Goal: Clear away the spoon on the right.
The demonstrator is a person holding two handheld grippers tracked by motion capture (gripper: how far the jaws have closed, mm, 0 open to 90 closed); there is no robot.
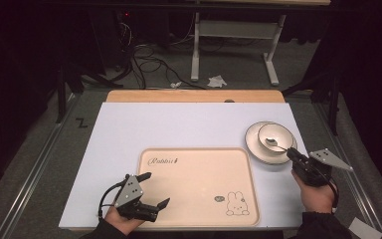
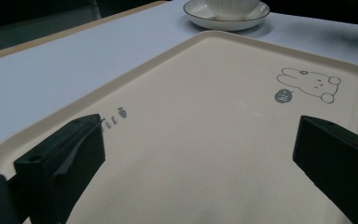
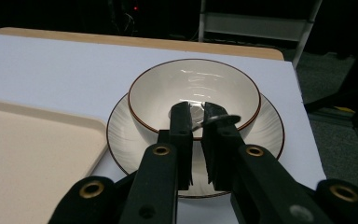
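The high view looks forward and down over the table (image 1: 129, 124). Both gripper views sit low and close, sharing the tray (image 2: 205, 140) edge and bowl (image 3: 193, 91) on its plate (image 3: 121, 135).

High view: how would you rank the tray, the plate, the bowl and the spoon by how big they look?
Largest to smallest:
1. Tray
2. Plate
3. Bowl, sitting on the plate
4. Spoon, resting in the bowl, its handle between the right gripper jaws
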